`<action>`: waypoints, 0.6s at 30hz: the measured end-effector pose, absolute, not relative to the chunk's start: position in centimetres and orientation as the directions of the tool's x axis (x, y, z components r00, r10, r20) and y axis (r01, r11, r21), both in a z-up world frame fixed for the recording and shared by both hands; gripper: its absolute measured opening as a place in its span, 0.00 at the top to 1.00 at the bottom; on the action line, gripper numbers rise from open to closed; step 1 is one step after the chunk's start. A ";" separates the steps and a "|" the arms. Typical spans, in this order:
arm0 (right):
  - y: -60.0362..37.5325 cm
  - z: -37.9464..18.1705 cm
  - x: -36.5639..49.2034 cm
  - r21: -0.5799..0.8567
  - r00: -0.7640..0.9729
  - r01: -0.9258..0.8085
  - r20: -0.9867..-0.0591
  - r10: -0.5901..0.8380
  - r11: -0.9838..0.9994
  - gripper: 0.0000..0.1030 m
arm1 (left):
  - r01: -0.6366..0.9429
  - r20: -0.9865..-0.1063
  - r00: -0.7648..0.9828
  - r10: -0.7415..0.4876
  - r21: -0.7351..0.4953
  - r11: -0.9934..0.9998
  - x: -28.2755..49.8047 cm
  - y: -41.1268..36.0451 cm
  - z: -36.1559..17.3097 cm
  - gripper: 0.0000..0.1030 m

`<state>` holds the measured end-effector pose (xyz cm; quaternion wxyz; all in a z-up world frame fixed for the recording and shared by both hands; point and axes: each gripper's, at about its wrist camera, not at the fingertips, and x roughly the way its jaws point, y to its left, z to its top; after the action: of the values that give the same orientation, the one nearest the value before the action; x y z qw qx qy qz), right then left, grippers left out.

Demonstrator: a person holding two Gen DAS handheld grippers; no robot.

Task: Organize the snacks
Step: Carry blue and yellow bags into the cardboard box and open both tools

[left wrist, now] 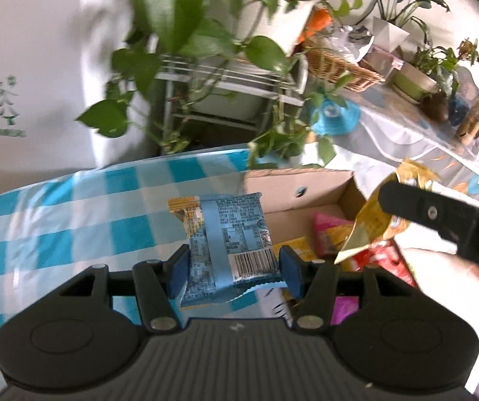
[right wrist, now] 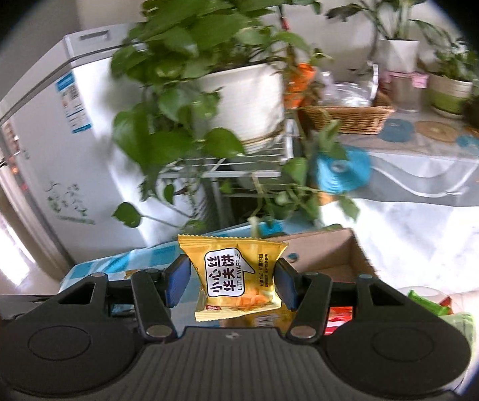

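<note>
My left gripper (left wrist: 234,272) is shut on a light blue snack packet (left wrist: 231,234), barcode side up, held above the blue checked tablecloth (left wrist: 72,220). My right gripper (right wrist: 232,282) is shut on a yellow waffle packet (right wrist: 236,277) with a white label. In the left wrist view that yellow packet (left wrist: 373,220) hangs from the right gripper's black finger (left wrist: 440,220) over the open cardboard box (left wrist: 306,190). Pink, yellow and red packets (left wrist: 333,234) lie inside the box.
A large potted vine (right wrist: 239,107) on a white wire rack (left wrist: 232,80) trails leaves over the table's far edge. A wicker basket (right wrist: 350,117) and more potted plants stand on the counter behind. A white fridge (right wrist: 49,127) is at the left. Green packets (right wrist: 430,304) lie at the right.
</note>
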<state>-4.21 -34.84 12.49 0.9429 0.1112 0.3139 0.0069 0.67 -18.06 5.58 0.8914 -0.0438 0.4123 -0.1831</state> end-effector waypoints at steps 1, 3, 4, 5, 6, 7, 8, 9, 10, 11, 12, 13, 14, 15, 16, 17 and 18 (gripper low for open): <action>-35.1 12.5 -4.3 0.212 0.804 0.067 -0.591 0.073 0.975 0.40 | 0.294 -0.718 0.590 -0.369 -0.235 0.927 1.0 -18.7 5.5 0.46; -35.5 12.6 -4.5 0.205 0.806 0.088 -0.590 0.051 0.975 0.40 | 0.302 -0.715 0.584 -0.383 -0.246 0.921 1.6 -19.6 5.3 0.45; -35.8 12.6 -4.6 0.204 0.808 0.098 -0.588 0.042 0.974 0.40 | 0.308 -0.713 0.582 -0.391 -0.252 0.918 1.7 -20.1 5.2 0.45; -36.0 12.6 -4.5 0.207 0.808 0.107 -0.588 0.036 0.972 0.40 | 0.315 -0.711 0.579 -0.398 -0.255 0.914 1.9 -20.5 5.2 0.45; -36.3 12.6 -4.5 0.213 0.808 0.119 -0.588 0.030 0.970 0.40 | 0.321 -0.711 0.577 -0.402 -0.255 0.912 2.1 -20.9 5.1 0.45; -36.5 12.6 -4.6 0.218 0.808 0.132 -0.588 0.023 0.967 0.40 | 0.324 -0.711 0.577 -0.403 -0.253 0.911 2.2 -21.2 5.0 0.45; -36.7 12.6 -4.6 0.221 0.809 0.141 -0.588 0.016 0.965 0.40 | 0.328 -0.710 0.577 -0.404 -0.251 0.911 2.4 -21.6 4.8 0.45; -36.9 12.6 -4.6 0.224 0.810 0.151 -0.587 0.009 0.963 0.40 | 0.332 -0.710 0.576 -0.406 -0.250 0.909 2.6 -21.9 4.7 0.45; -37.1 12.6 -4.6 0.227 0.810 0.159 -0.586 0.005 0.961 0.40 | 0.335 -0.710 0.575 -0.407 -0.249 0.909 2.7 -22.3 4.7 0.45; -37.3 12.6 -4.5 0.231 0.810 0.167 -0.586 0.000 0.959 0.40 | 0.336 -0.711 0.574 -0.407 -0.249 0.908 2.9 -22.6 4.6 0.45; -37.4 12.6 -4.5 0.234 0.809 0.179 -0.588 -0.007 0.956 0.40 | 0.338 -0.711 0.573 -0.408 -0.248 0.908 3.2 -22.9 4.5 0.45; -37.6 12.6 -4.5 0.236 0.808 0.188 -0.588 -0.013 0.953 0.40 | 0.342 -0.709 0.573 -0.410 -0.248 0.906 3.4 -23.3 4.4 0.45; -37.7 12.5 -4.5 0.239 0.808 0.197 -0.589 -0.019 0.951 0.40 | 0.346 -0.707 0.573 -0.414 -0.249 0.905 3.5 -23.6 4.4 0.45; -37.8 12.5 -4.5 0.242 0.807 0.204 -0.589 -0.023 0.948 0.40 | 0.353 -0.705 0.573 -0.418 -0.248 0.902 3.7 -24.0 4.3 0.45; -37.9 12.4 -4.4 0.246 0.807 0.211 -0.590 -0.027 0.946 0.40 | 0.357 -0.703 0.574 -0.421 -0.248 0.901 3.9 -24.3 4.3 0.45; -38.0 12.4 -4.4 0.248 0.807 0.219 -0.590 -0.032 0.944 0.40 | 0.359 -0.701 0.575 -0.422 -0.247 0.900 4.0 -24.6 4.2 0.45; -38.2 12.3 -4.4 0.250 0.806 0.227 -0.591 -0.037 0.941 0.40 | 0.364 -0.701 0.573 -0.425 -0.247 0.898 4.2 -25.0 4.1 0.45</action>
<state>-4.40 -38.15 12.35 0.9373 0.1561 0.3036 -0.0705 4.15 -24.98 4.14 0.8861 -0.0378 0.4048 -0.2225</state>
